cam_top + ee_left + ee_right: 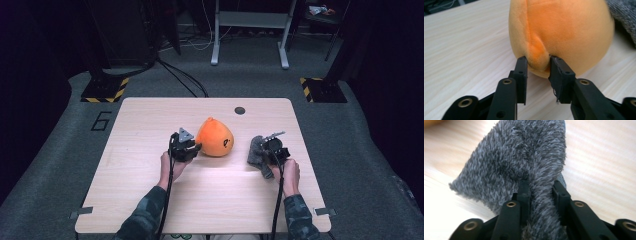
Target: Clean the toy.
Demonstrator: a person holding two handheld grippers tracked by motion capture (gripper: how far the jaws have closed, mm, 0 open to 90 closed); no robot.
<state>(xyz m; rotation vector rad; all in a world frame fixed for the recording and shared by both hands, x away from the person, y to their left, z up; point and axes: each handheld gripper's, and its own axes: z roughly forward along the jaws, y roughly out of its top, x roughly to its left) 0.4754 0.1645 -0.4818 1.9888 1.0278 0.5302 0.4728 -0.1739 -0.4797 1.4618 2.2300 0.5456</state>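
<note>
An orange plush toy (215,137) shaped like a peach rests near the middle of the wooden table (150,200). My left gripper (192,148) is at its left side. In the left gripper view its jaws pinch a fold of the orange plush toy (564,30), so my left gripper (538,62) is shut on it. A fuzzy grey cloth (257,151) lies right of the toy. My right gripper (267,150) holds it. In the right gripper view the grey cloth (519,160) bunches up between the jaws of my right gripper (539,186), which is shut on it.
A small dark round hole (240,110) sits near the table's far edge. Beyond the table stand a white desk frame (250,30) and two yellow-and-black striped bases (105,90). A "6" mark (101,120) is on the grey floor at left.
</note>
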